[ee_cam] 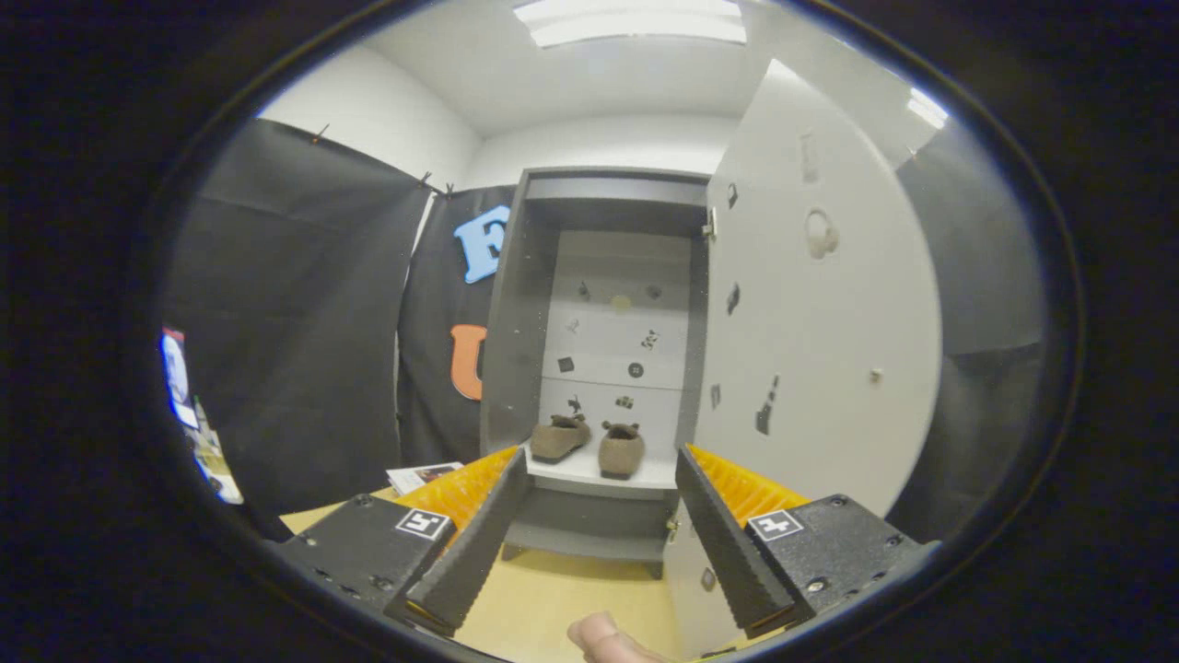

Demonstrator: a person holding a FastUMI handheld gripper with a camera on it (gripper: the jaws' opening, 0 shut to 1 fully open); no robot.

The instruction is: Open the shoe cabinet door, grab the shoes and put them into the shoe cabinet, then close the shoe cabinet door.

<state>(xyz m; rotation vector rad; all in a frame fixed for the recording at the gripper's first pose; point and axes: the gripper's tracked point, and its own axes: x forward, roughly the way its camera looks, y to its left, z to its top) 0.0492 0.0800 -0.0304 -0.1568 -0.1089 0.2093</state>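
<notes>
The tool (599, 516) is seen from behind its two fingers (479, 534), which are spread wide apart with nothing held between them. A fingertip (603, 637) of the person is visible low between the fingers, close to the camera. Beyond the fingers stands the shoe cabinet (608, 368), grey outside and pale inside, resting on a yellowish floor (562, 589). Its door (820, 313) is swung fully open and hangs on the right side of the opening, with a small knob (875, 375) near its free edge. A pair of brown shoes (589, 444) is set side by side on the lower shelf (589, 474) inside the cabinet, framed in the gap between the fingers and well ahead of them. Small dark stickers are scattered over the back panel (617, 341) and over the inner face of the door. Some printed papers (422, 476) lie on the floor to the left of the cabinet, just beyond the left finger.
</notes>
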